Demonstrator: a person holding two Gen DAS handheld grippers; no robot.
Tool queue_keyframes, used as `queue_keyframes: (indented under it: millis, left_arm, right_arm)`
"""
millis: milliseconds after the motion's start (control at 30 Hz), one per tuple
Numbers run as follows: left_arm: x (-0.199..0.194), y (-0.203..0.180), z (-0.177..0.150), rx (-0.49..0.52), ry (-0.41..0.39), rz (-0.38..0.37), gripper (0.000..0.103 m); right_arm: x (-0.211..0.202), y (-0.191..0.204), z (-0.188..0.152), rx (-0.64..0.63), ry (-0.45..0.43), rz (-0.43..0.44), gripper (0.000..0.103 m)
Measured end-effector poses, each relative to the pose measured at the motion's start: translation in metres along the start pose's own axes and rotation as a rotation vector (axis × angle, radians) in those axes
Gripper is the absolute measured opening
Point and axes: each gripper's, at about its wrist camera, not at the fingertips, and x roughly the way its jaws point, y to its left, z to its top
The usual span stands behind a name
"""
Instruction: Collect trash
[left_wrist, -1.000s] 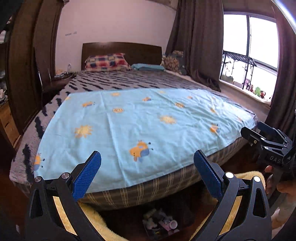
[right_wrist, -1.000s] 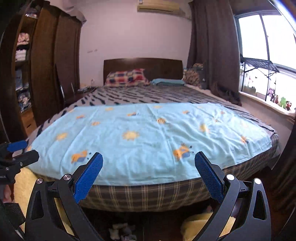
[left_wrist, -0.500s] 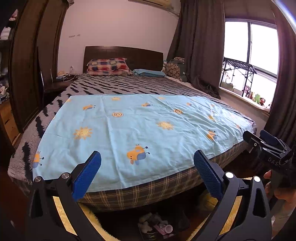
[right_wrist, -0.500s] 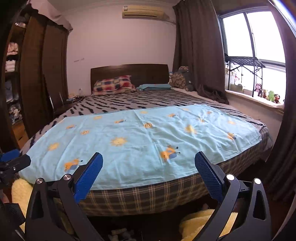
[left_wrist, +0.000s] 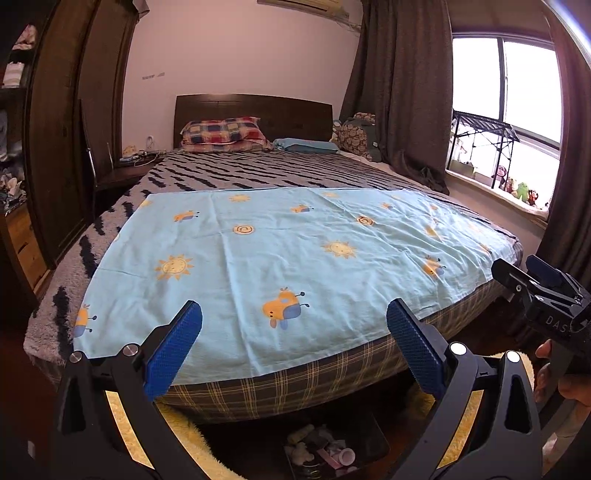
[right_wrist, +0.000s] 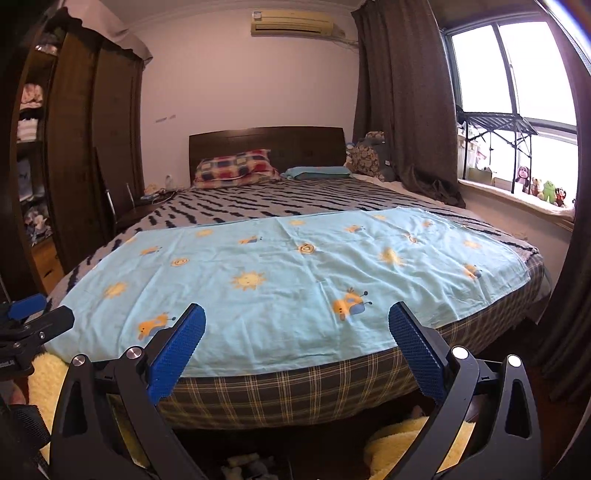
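With the left gripper (left_wrist: 293, 354) and right gripper (right_wrist: 297, 356) both spread wide and empty above the light-blue cartoon-print sheet (left_wrist: 288, 258), the heap of small crumpled trash (left_wrist: 319, 448) lies low by the near bed foot, so a blind downward reach risks snagging the fluffy yellow rug (left_wrist: 192, 441)

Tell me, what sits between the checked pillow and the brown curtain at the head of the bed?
In both views, a folded blue pillow and a patterned cushion lie between the checked pillow and the curtain.
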Motion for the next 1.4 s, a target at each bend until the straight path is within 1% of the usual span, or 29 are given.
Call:
queue_keyframes:
  millis: [133,1033,1400]
  left_arm:
    - [-0.0009,-0.0004,0.0006,0.004,-0.007,0.022,0.095]
    - [-0.0026,0.0004,0.0015,0.002,-0.012,0.034,0.095]
    - [-0.0040,-0.0009,0.0025,0.003,-0.012,0.061,0.095]
  right_arm:
    - [-0.0001,-0.0001,0.0002,0.001,0.001,0.002,0.100]
    - [0.0002,0.0018,0.0004,0.000,0.008,0.013,0.100]
    - [0.0020,0.0024,0.0013,-0.003,0.011,0.016,0.100]
